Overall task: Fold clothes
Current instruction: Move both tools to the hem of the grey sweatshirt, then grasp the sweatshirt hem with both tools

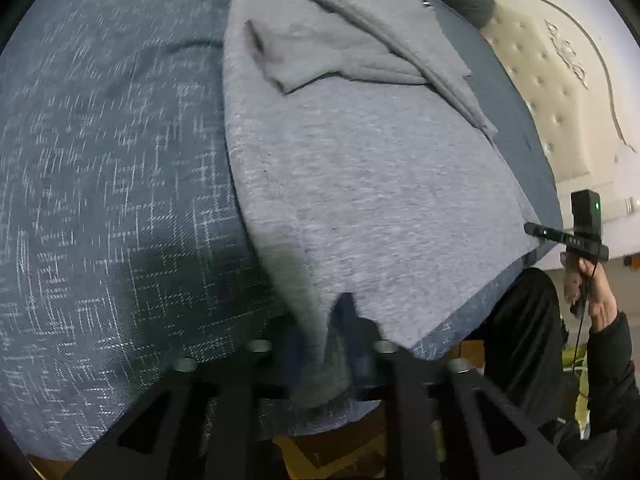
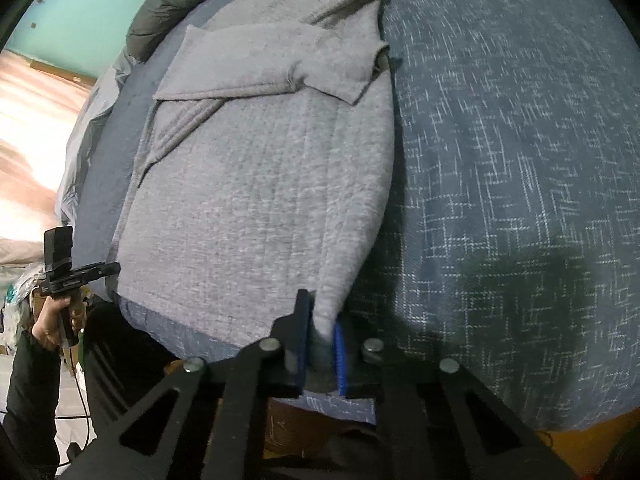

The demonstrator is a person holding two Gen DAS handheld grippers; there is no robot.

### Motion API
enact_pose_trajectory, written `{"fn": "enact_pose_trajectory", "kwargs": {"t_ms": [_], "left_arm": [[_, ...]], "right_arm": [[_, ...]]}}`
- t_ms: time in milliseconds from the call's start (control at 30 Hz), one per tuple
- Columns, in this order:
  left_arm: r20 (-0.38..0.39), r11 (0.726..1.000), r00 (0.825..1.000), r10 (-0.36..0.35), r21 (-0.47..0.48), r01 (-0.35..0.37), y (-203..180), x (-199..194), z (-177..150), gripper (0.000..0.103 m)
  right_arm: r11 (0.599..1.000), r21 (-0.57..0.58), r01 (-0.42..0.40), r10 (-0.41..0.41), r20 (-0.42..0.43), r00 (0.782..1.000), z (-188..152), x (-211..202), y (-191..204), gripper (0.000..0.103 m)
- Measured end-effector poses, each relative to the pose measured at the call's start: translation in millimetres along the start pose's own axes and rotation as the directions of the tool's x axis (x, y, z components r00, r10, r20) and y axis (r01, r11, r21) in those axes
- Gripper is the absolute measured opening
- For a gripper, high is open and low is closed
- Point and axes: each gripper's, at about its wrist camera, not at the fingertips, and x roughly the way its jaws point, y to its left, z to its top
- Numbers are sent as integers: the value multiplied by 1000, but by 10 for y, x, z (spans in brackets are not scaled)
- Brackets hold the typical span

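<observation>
- The grey top [image 2: 256,184] lies flat on the blue bedspread [image 2: 520,160], near its front edge, with most of the bare bedspread off to one side of it.
- Done so far, as I judge it: both sides are turned in, so the body forms a narrow panel, and a sleeve [image 2: 272,76] lies folded across the far end.
- Left to do, by my reading: the lengthwise fold, bringing the hem up toward the sleeve end, and perhaps one more halving.
- The left gripper [image 1: 332,344] is pressed together on one hem corner of the top; the cloth bunches between its pads.
- The right gripper [image 2: 320,344] likewise pinches the other hem corner, grey fabric squeezed between the blue pads.
- Both hem corners are lifted slightly off the bedspread; the rest of the top rests on it.
- The top's long axis runs from the bedspread's front edge straight away toward the dark jacket [image 2: 168,12] at the far end.
- The hem points at the person; the collar end points away.
</observation>
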Motion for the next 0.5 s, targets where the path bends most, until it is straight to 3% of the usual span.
{"fn": "enact_pose_trajectory", "kwargs": {"t_ms": [500], "left_arm": [[128,990,990,-53,137,35,-380,-795,-30,3]], "right_arm": [[992,-98,-81,95,155,983,-28,-696,293,4]]}}
